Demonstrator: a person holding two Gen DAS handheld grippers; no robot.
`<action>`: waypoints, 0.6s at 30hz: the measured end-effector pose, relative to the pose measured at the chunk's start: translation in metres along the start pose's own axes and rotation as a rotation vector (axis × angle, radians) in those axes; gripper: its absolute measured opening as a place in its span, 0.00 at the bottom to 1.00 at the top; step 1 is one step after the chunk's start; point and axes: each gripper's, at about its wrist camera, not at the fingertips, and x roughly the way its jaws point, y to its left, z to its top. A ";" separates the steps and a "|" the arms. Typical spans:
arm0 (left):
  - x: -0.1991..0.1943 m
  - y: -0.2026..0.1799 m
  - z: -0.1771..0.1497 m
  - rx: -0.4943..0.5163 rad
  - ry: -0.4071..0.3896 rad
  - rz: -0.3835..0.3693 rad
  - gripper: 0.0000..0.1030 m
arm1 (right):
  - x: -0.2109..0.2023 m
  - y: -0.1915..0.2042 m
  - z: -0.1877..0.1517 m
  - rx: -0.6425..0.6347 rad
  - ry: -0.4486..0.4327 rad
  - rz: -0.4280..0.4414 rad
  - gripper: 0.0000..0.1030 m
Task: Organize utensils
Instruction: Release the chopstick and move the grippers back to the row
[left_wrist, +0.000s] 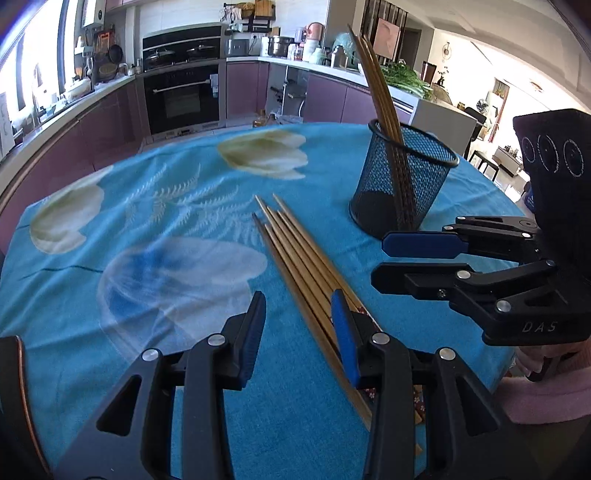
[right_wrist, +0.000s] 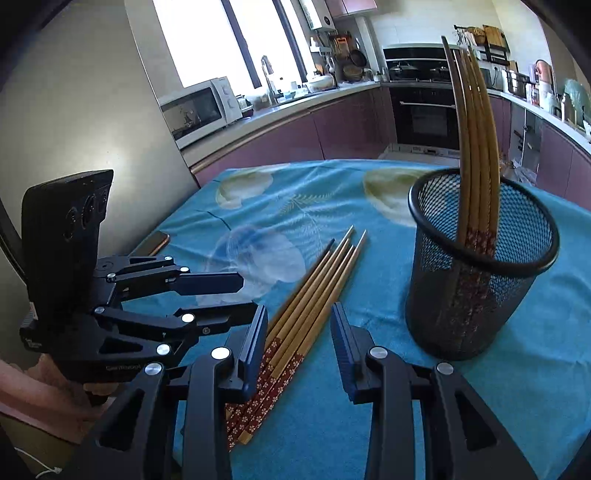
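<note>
Your left claw (left_wrist: 299, 332) stands partly open and empty, low over the loose chopsticks (left_wrist: 295, 254) on the desk (left_wrist: 110, 206), probably to pick one. Your right claw (right_wrist: 299, 339) is also parted and empty above them. Right of them, the mesh cup (right_wrist: 480, 258) holds sorted chopsticks upright.

The letters "DAS" stand in pale print on the black body of the right gripper (left_wrist: 384, 264), seen from the left wrist. The left gripper (right_wrist: 249, 295) has small pale print on its body too, but it is too blurry to read.
</note>
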 end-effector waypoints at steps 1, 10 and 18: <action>0.003 0.000 -0.003 -0.001 0.011 0.002 0.36 | 0.002 -0.001 -0.002 0.006 0.009 -0.003 0.33; 0.016 -0.001 -0.012 0.002 0.051 0.011 0.37 | 0.017 -0.001 -0.008 0.014 0.065 -0.049 0.33; 0.018 -0.001 -0.008 -0.003 0.056 0.016 0.41 | 0.022 0.002 -0.010 -0.009 0.085 -0.074 0.33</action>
